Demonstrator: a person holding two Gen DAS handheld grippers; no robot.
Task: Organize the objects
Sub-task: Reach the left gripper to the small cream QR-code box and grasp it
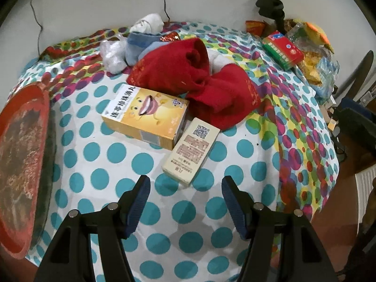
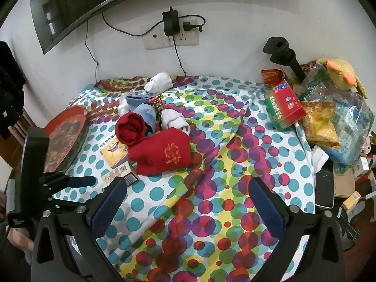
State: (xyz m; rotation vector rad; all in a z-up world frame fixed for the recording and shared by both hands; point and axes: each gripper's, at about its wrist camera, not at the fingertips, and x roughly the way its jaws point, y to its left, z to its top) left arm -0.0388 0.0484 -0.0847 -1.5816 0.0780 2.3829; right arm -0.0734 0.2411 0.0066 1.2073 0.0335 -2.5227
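My left gripper and right gripper hover spread and empty; boxes and red socks lie scattered on the counter, sorting seemingly barely begun.

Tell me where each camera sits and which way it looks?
Left wrist view: sits on the left tool, looking forward and down at the cream cardboard box just ahead; only its open blue-padded fingers show.
Right wrist view: sits on the right tool, looking across the spotted tablecloth; its open fingers show, and the left tool at the left edge.
Both share the yellow cartoon box and red folded cloth.
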